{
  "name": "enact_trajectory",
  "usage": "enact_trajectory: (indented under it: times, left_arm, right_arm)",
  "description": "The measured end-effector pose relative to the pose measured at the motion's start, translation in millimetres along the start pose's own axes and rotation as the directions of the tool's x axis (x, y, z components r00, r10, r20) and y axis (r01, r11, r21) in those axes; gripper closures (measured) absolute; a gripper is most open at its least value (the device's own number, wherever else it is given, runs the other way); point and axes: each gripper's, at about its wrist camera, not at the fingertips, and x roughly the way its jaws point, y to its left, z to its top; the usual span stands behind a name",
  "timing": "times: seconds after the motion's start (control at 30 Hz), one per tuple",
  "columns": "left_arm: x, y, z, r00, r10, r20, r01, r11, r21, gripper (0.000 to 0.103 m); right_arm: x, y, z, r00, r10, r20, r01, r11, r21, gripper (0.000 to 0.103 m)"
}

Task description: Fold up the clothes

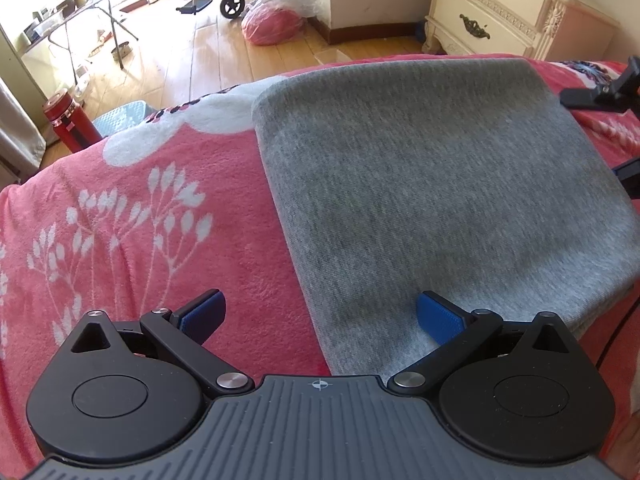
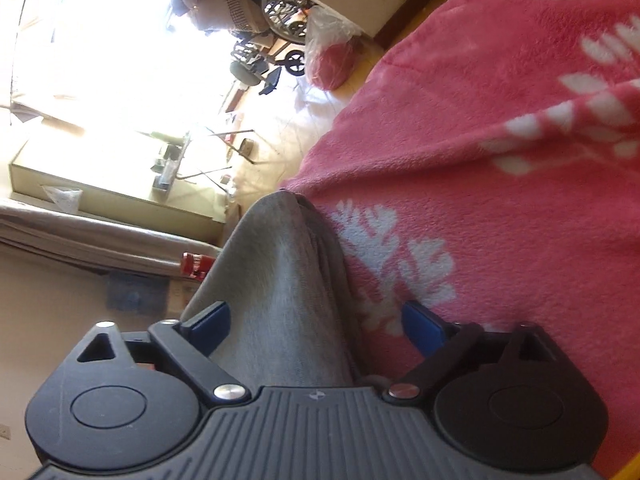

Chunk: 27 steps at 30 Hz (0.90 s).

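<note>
Grey garment: one folded garment (image 1: 432,184) lies flat on the pink blanket (image 1: 140,208).
Grippers: two.
Left gripper (image 1: 320,316): spread over the garment's near edge, pinching nothing.
Right gripper (image 2: 316,324): spread; cloth lies between, pads not pressing.
Left view only: white dresser (image 1: 496,8), two drawers.

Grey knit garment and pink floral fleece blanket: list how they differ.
The grey knit garment is plain; the pink floral fleece blanket carries white leaf prints. The garment is a small folded piece lying on top; the blanket spreads wide underneath it. The garment looks fine-ribbed, the blanket fuzzy. Both are soft fabric.
</note>
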Motion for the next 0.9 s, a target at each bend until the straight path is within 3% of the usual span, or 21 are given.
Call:
enact_trajectory:
  times: [0.3, 0.5, 0.7, 0.9]
  left_arm:
    - [7.5, 17.8, -0.9, 0.996, -0.084, -0.036, 0.079, 0.991, -0.110, 0.000]
    - [9.9, 20.7, -2.3, 0.994, -0.102, -0.044, 0.095, 0.985, -0.146, 0.000]
    - [8.8, 24.6, -1.3, 0.992, -0.123, -0.021, 0.117, 0.976, -0.185, 0.000]
    - [10.2, 23.7, -1.4, 0.970, -0.241, 0.023, 0.242, 0.958, -0.155, 0.004]
  right_arm:
    - [3.0, 12.6, -7.8, 0.999, -0.046, 0.007, 0.046, 0.997, -0.067, 0.000]
    - [8.5, 25.2, -14.5, 0.995, -0.099, 0.008, 0.099, 0.987, -0.123, 0.000]
    - [0.9, 13.0, -17.0, 0.999, -0.026, 0.038, 0.030, 0.996, -0.085, 0.000]
    - [2.6, 6.7, -3.6, 1.000, -0.002, -0.021, 0.002, 1.000, -0.031, 0.000]
